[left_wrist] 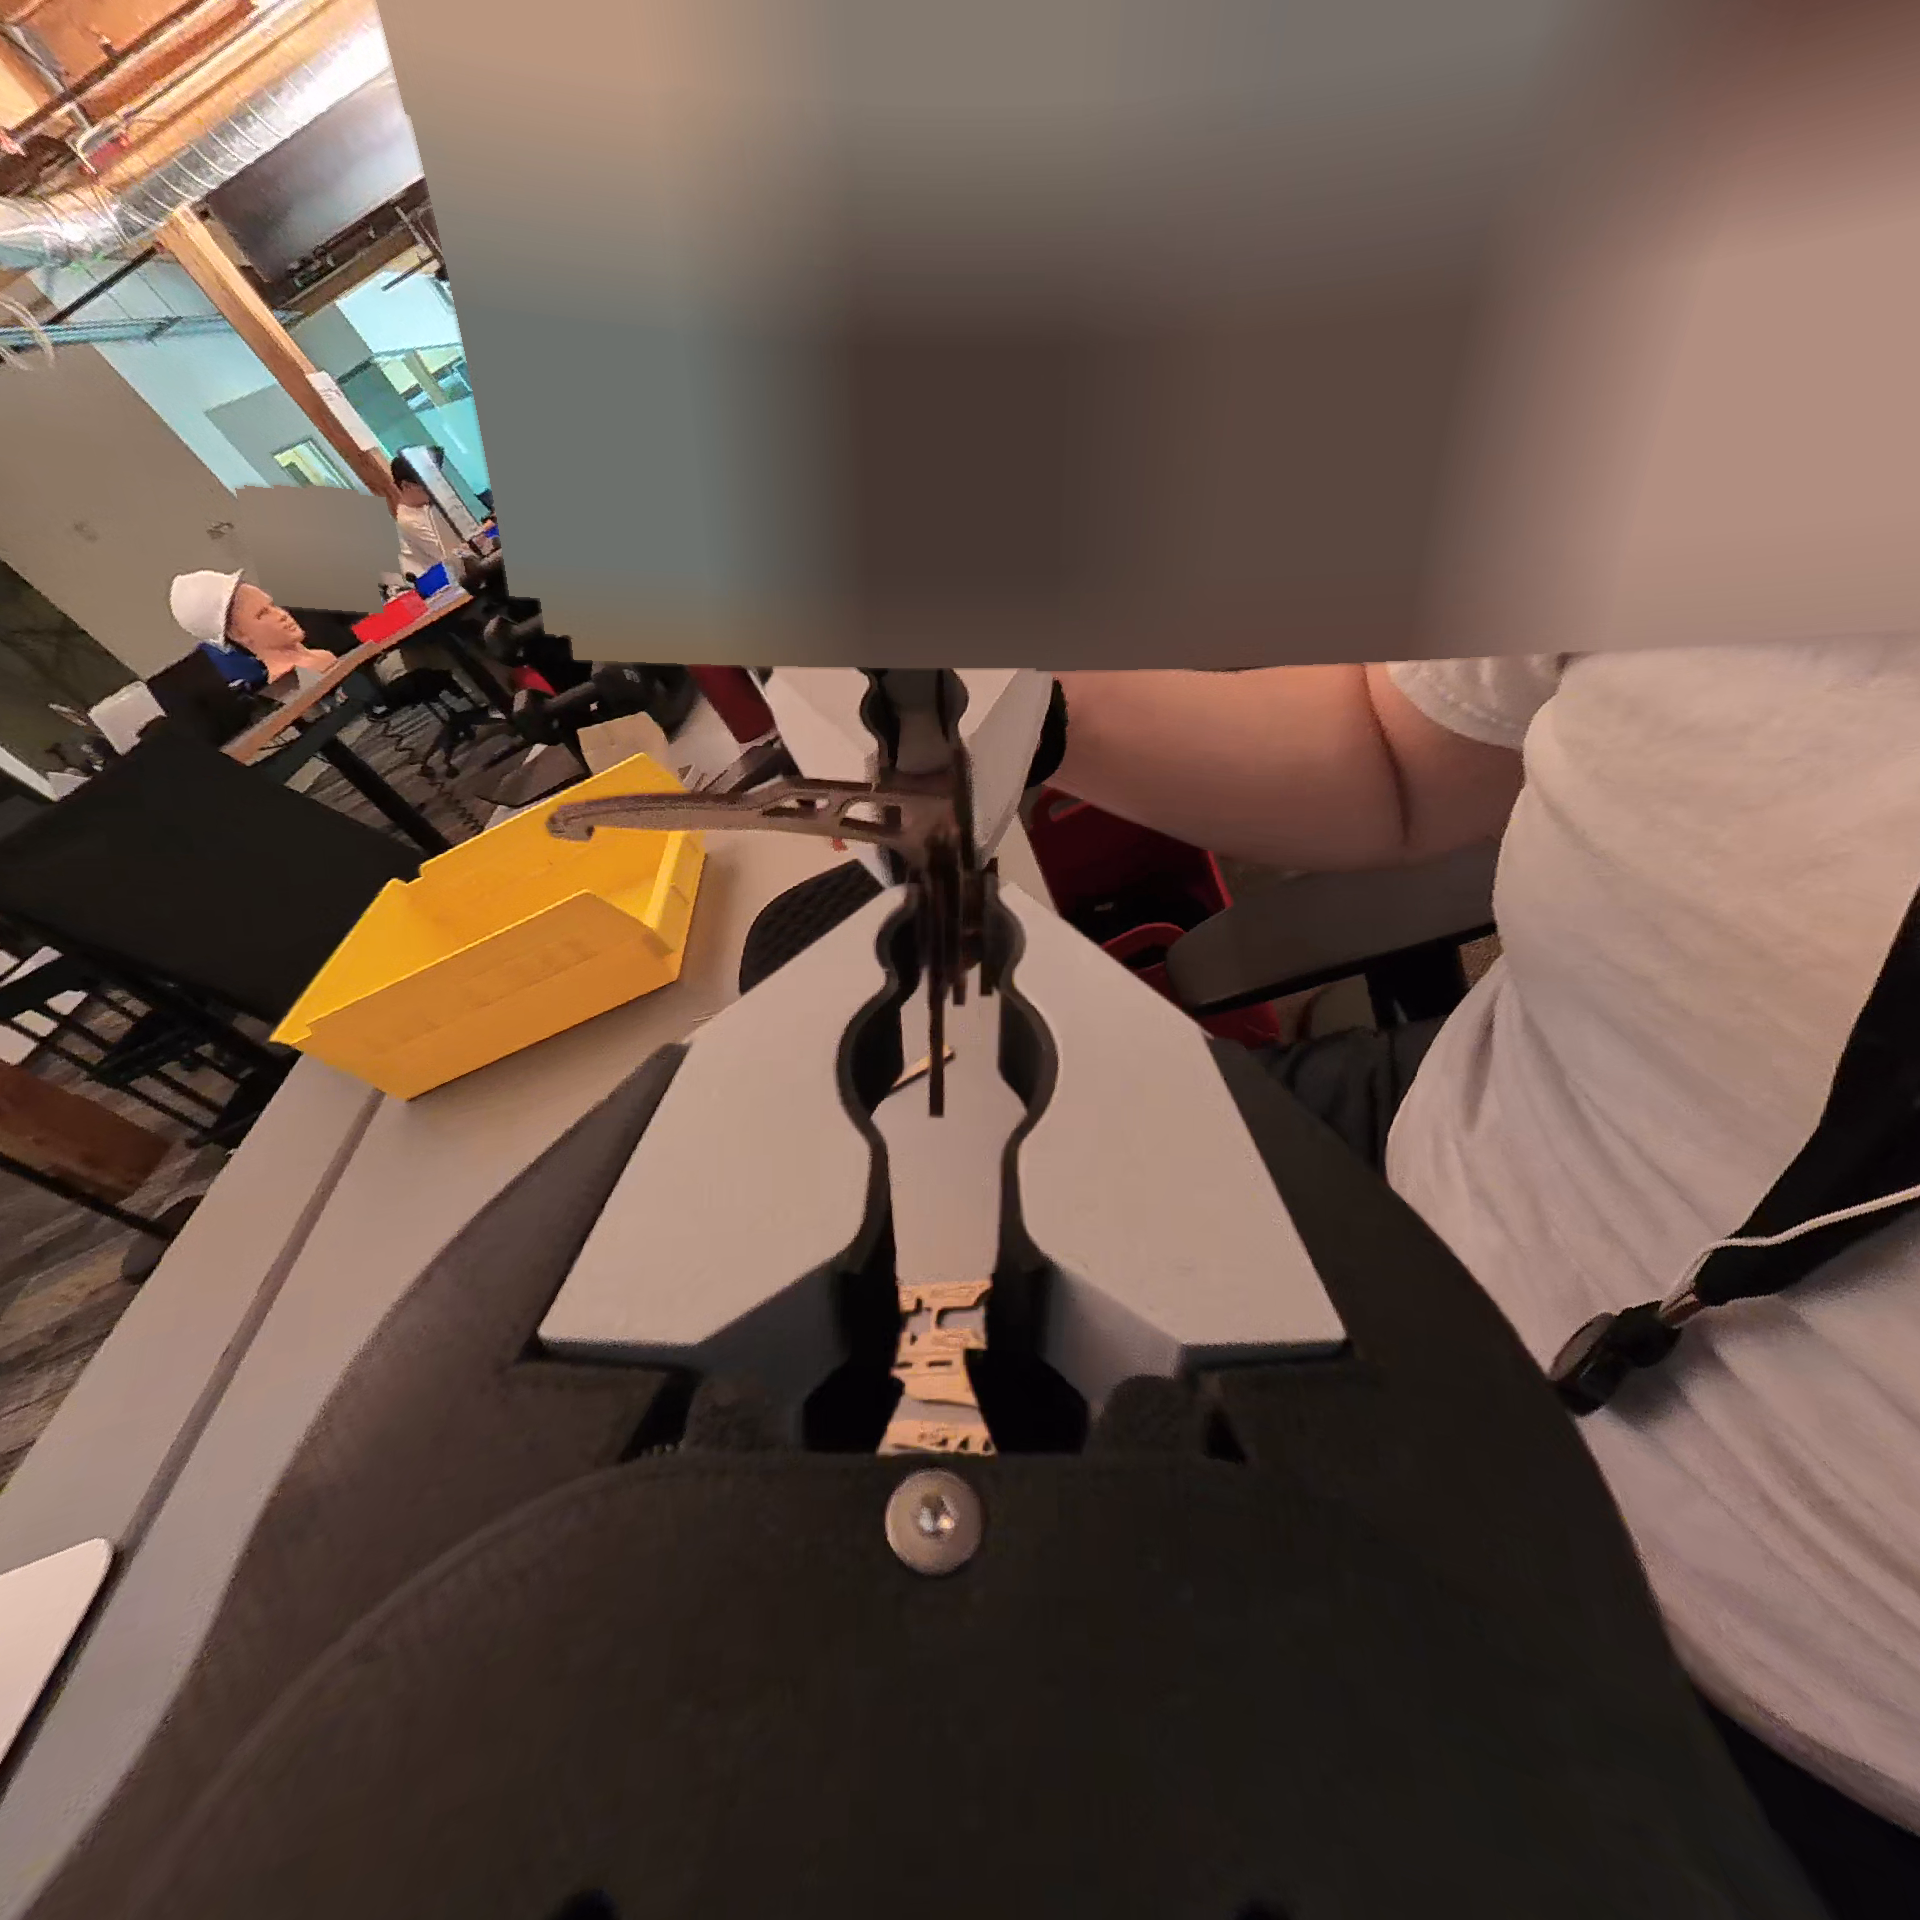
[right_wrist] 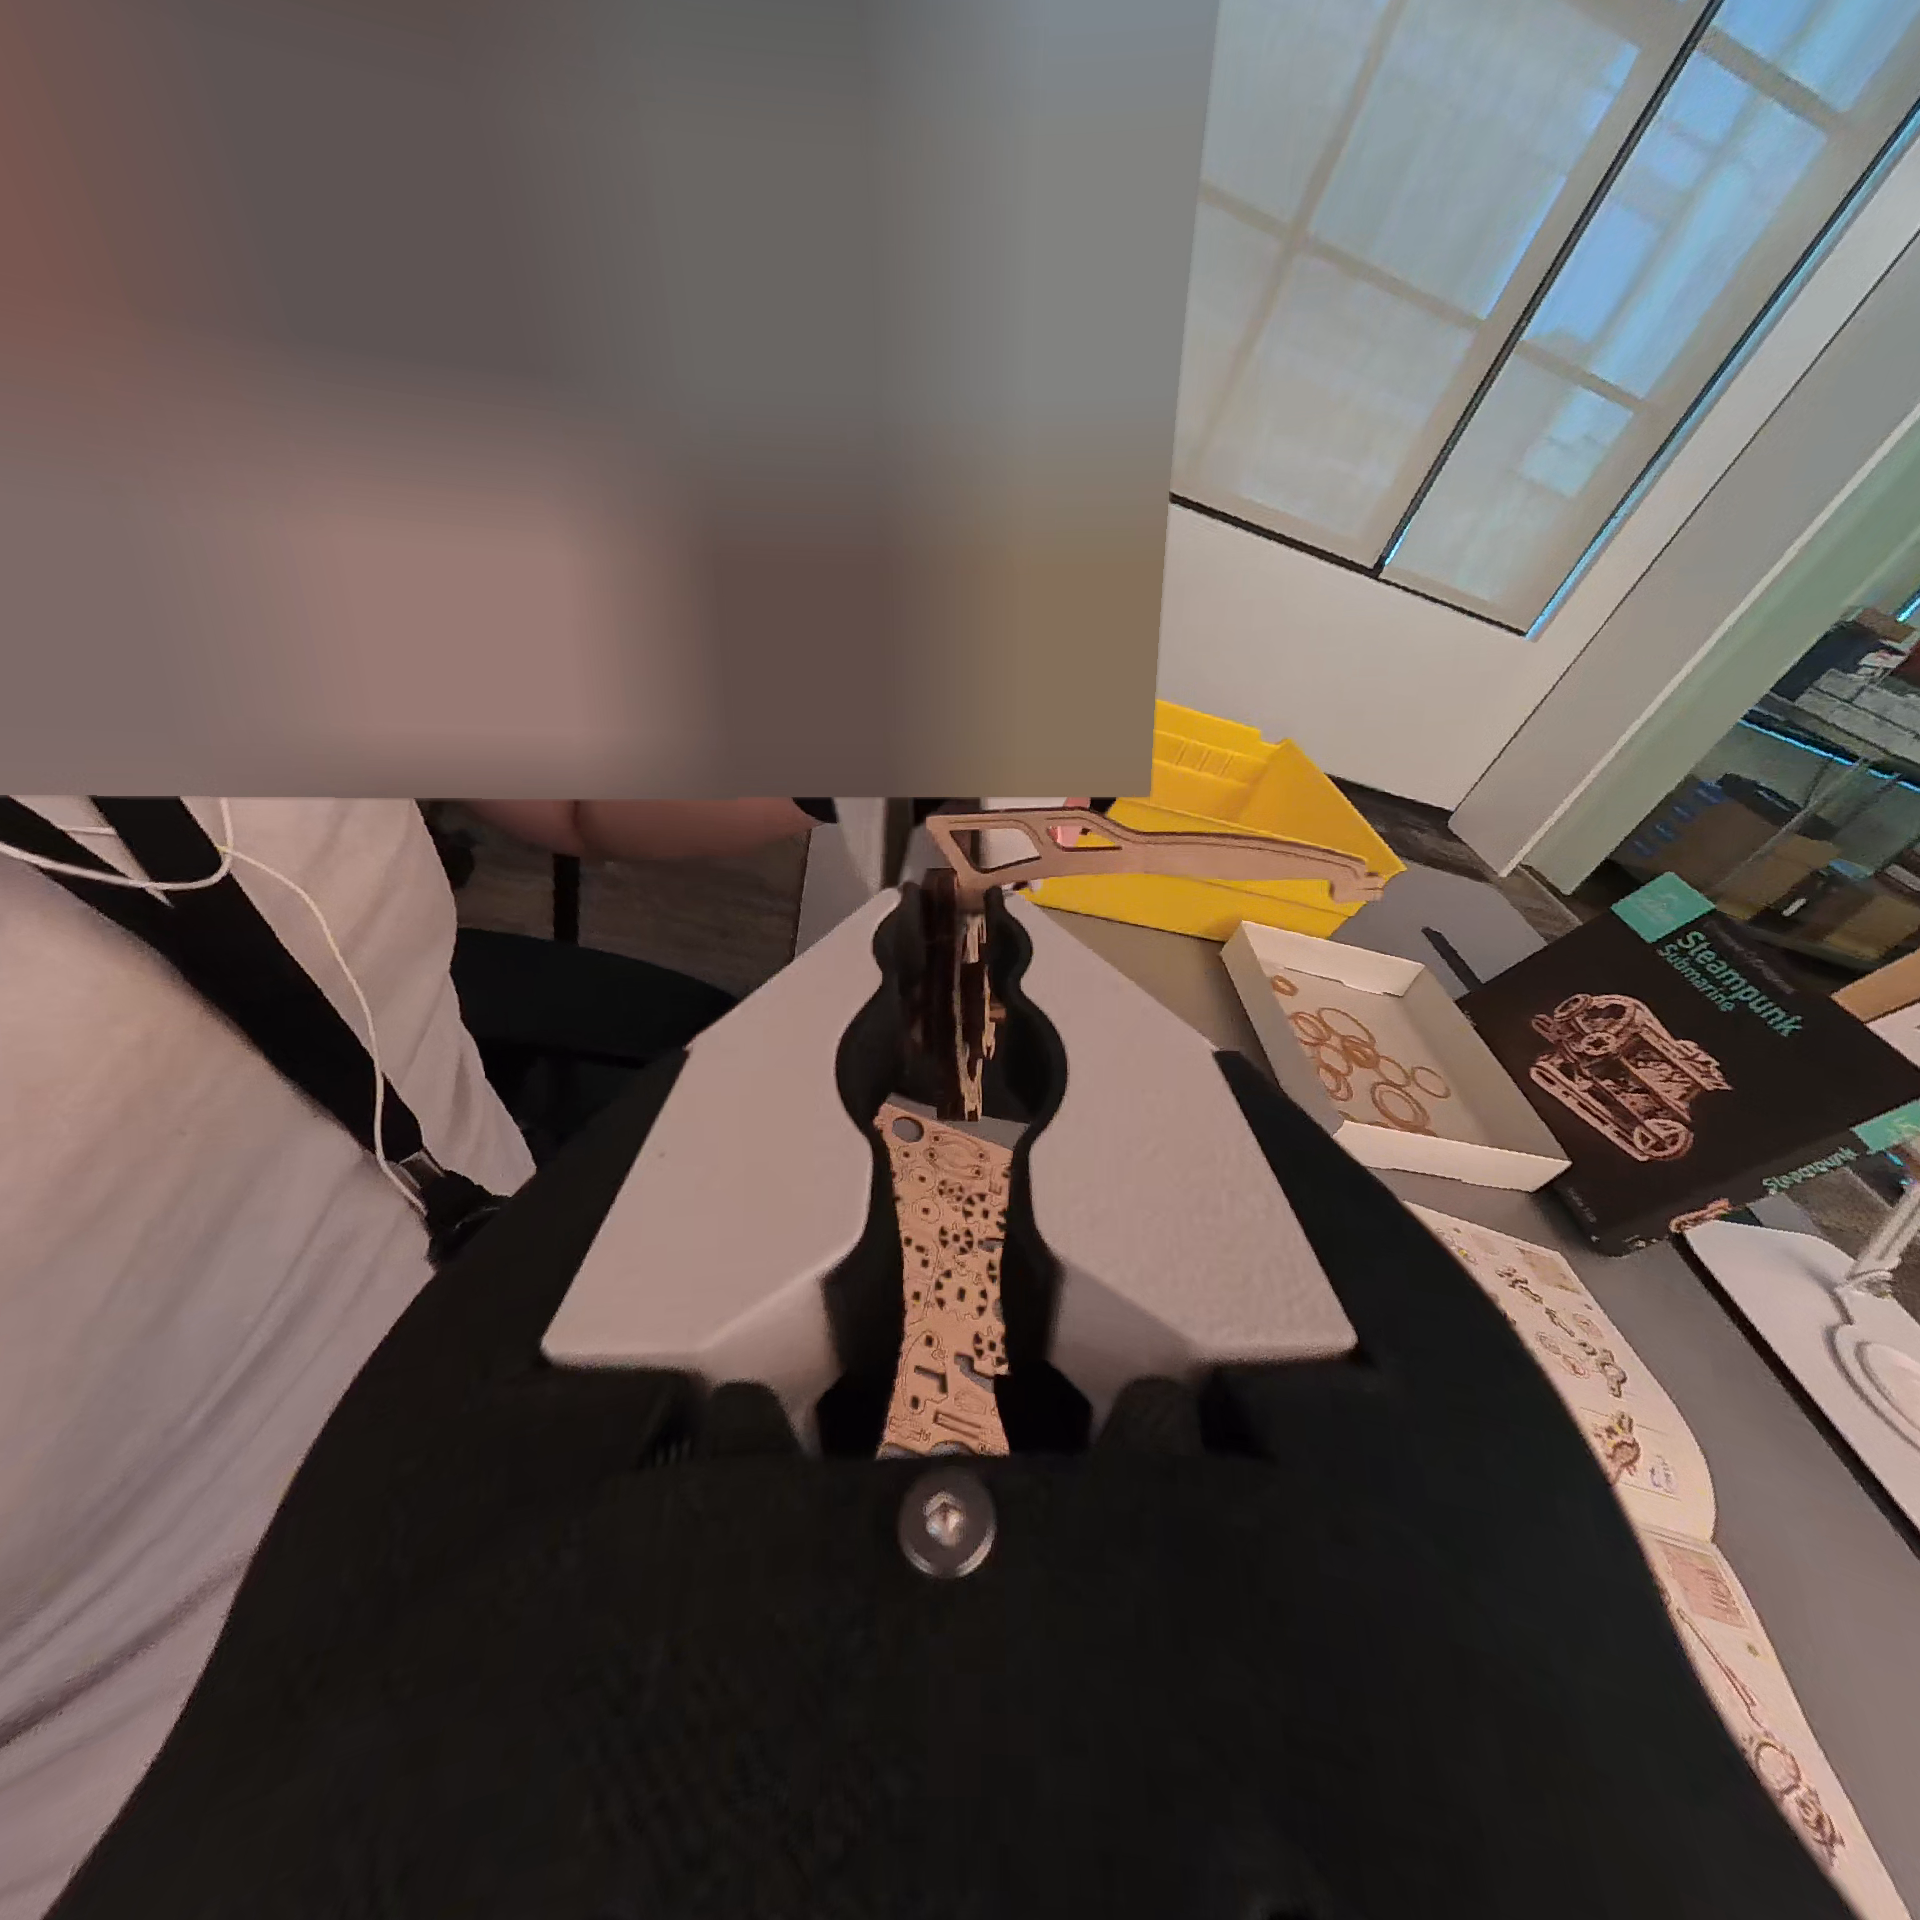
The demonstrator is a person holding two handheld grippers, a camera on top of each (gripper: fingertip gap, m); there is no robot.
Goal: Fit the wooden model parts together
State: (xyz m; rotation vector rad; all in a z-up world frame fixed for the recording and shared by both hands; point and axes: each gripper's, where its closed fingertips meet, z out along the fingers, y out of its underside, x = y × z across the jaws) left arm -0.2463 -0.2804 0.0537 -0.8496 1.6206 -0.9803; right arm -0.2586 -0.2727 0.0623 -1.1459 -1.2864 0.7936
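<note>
two grippers meet at a small wooden stack, lifted above the table

nearest in the right wrist view, the right gripper (right_wrist: 951,940) is seen narrowed onto a stack of dark toothed wooden parts (right_wrist: 954,1023), clamped at the fingertips. a long flat wooden lever (right_wrist: 1153,854) juts sideways from the top of that stack, toward the yellow bin (right_wrist: 1262,831). in the left wrist view, the left gripper (left_wrist: 940,914) is closed to a slim gap around the same stack (left_wrist: 940,935), approached from the opposite side, with the lever (left_wrist: 727,816) again reaching toward the yellow bin (left_wrist: 499,935). whether the left jaws truly pinch the wood cannot be told.

the step is judged to be a press fit of the lever onto the stack. it is best done with both grips kept square and the push sent straight along the slot; the thin lever could snap if twisted.

below the stack, a sheet of uncut parts (right_wrist: 951,1278) is seen on the grey table (right_wrist: 1174,966). beyond the stack, toward the yellow bin, open air is left for the lever's swing. past the bin side, a white tray of rings (right_wrist: 1371,1049) and a dark box (right_wrist: 1662,1049) crowd the table, so sweeps there are best avoided. on the stack's other side, the person's torso sits close.
</note>
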